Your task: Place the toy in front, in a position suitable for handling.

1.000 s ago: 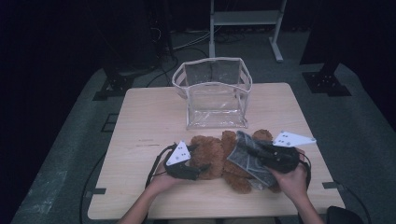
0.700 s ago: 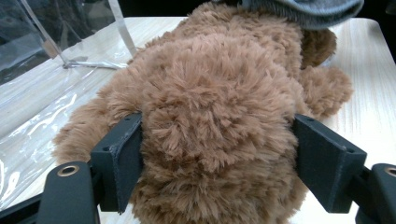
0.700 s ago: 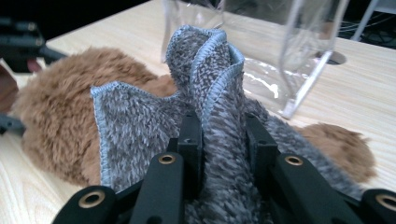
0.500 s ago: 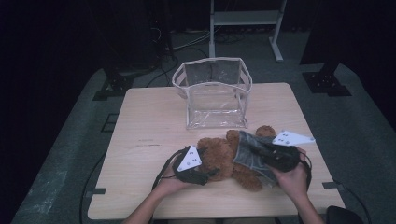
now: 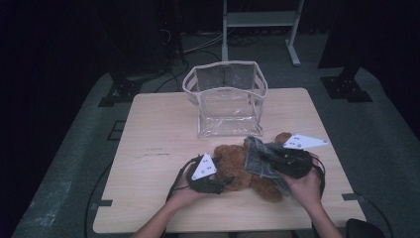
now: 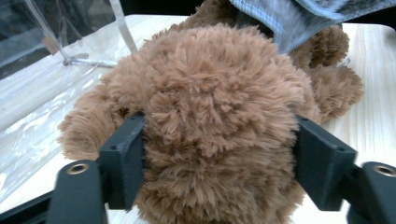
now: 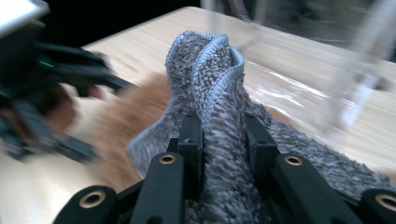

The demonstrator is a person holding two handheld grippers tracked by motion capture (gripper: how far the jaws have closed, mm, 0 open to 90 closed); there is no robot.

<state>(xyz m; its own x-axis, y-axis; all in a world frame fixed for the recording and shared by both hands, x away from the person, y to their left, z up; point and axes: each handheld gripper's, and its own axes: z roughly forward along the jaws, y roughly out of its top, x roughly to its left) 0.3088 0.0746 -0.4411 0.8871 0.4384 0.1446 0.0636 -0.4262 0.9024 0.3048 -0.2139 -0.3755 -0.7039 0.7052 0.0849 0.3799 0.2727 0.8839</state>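
A brown teddy bear (image 5: 242, 168) lies on the near half of the light wooden desk (image 5: 153, 144), just in front of a clear plastic bag (image 5: 225, 96) that stands open and upright at the desk's middle. A piece of grey cloth (image 5: 260, 158), like a small knitted garment, is draped over the bear's right part and bunched upward. The left gripper (image 5: 218, 182) comes at the bear from the near left; in the left gripper view its jaws sit on either side of a round, furry part of the bear (image 6: 210, 107), pressing into the plush, and they have just been closing on it. The right gripper (image 5: 277, 161) reaches in from the right, and the right gripper view shows its jaws clenched on a gathered fold of the grey cloth (image 7: 210, 84), which stands up between them. The person's hands hold both grippers at the desk's near edge.
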